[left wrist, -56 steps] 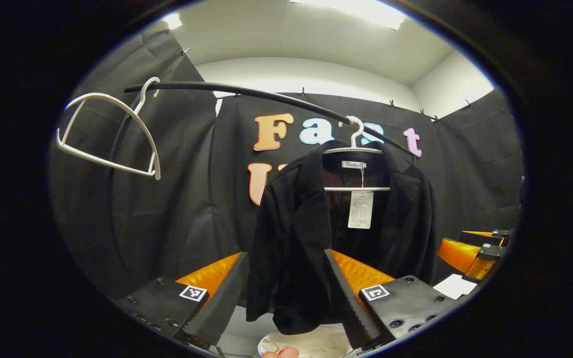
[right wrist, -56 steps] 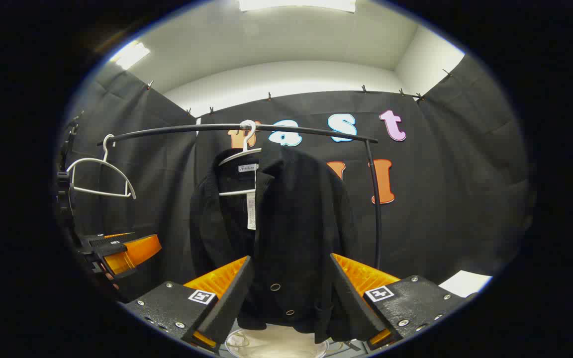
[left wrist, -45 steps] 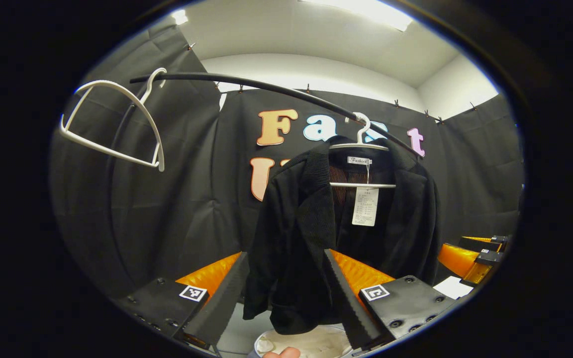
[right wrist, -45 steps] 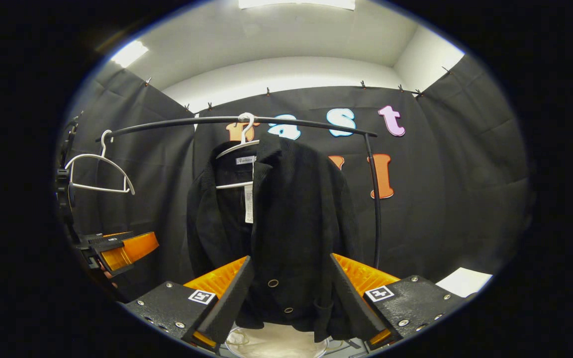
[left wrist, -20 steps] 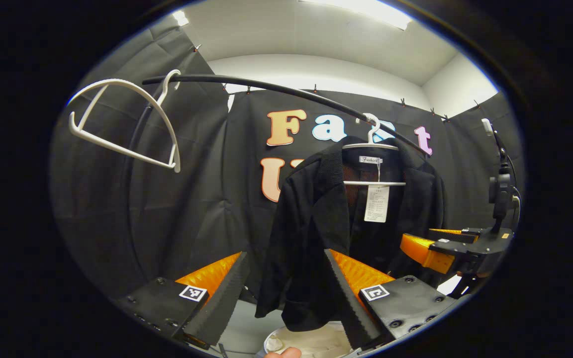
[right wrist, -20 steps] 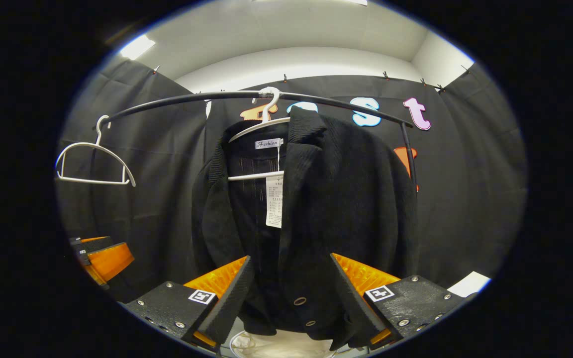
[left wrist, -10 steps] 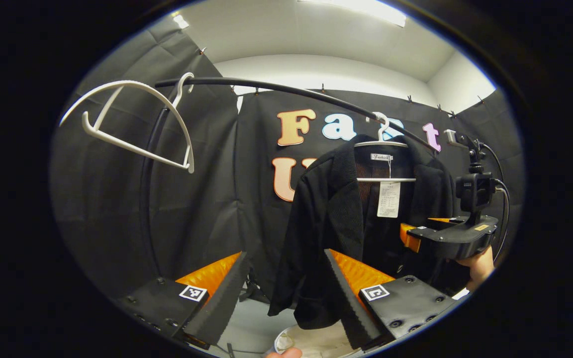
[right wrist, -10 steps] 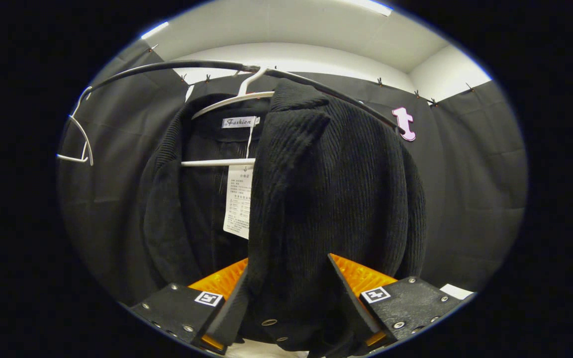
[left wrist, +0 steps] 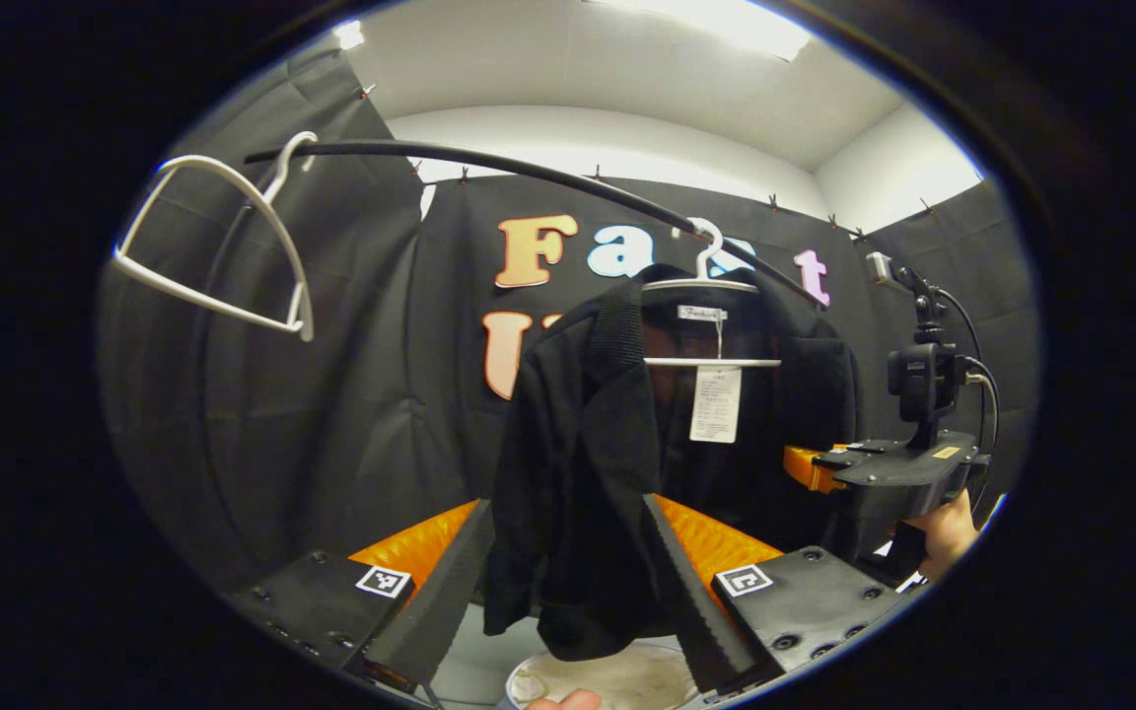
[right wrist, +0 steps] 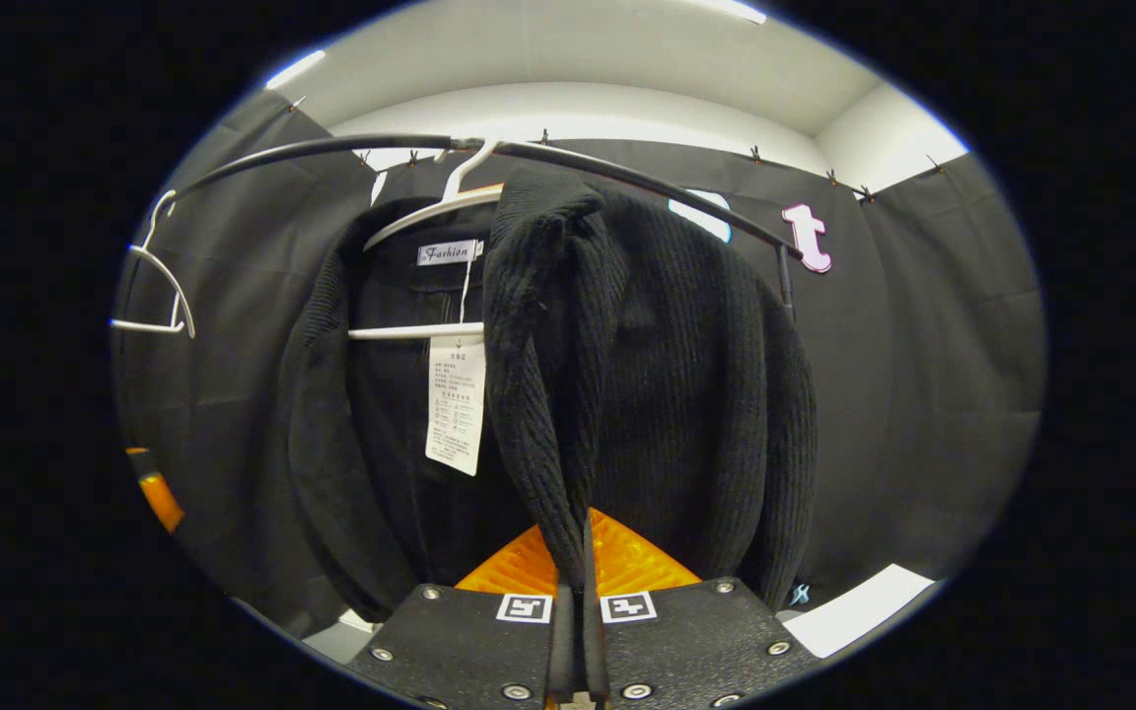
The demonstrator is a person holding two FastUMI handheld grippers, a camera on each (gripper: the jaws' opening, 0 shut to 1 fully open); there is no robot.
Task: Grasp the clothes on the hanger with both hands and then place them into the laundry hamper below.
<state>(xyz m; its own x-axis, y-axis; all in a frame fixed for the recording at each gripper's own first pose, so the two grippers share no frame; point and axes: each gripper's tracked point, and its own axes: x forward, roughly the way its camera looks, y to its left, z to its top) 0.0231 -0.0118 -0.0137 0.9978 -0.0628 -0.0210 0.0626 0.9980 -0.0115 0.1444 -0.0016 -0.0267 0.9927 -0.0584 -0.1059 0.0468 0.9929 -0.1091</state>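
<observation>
A black knit jacket [left wrist: 588, 463] hangs on a white hanger [left wrist: 716, 288] from the black rail [left wrist: 489, 166]. In the left gripper view my left gripper [left wrist: 563, 582] is open, and the jacket's left front panel hangs beyond the gap between its fingers, untouched. The pale rim of the laundry hamper [left wrist: 617, 680] shows below the hem. In the right gripper view my right gripper [right wrist: 578, 602] is shut on the jacket's [right wrist: 686, 375] right front edge, below the lapel. The left gripper view shows that gripper [left wrist: 805, 465] at the jacket's right side, with a hand [left wrist: 943, 528] holding it.
An empty white hanger [left wrist: 223, 247] hangs at the rail's left end, also seen as the empty hanger [right wrist: 159, 296] in the right gripper view. A paper tag [right wrist: 455, 409] dangles inside the jacket's collar. A white sheet [right wrist: 859, 609] lies on the floor at the right.
My right gripper moved up close to the jacket and closed its fingers on the right front edge. My left gripper stayed open and swung so the left panel lines up with its gap.
</observation>
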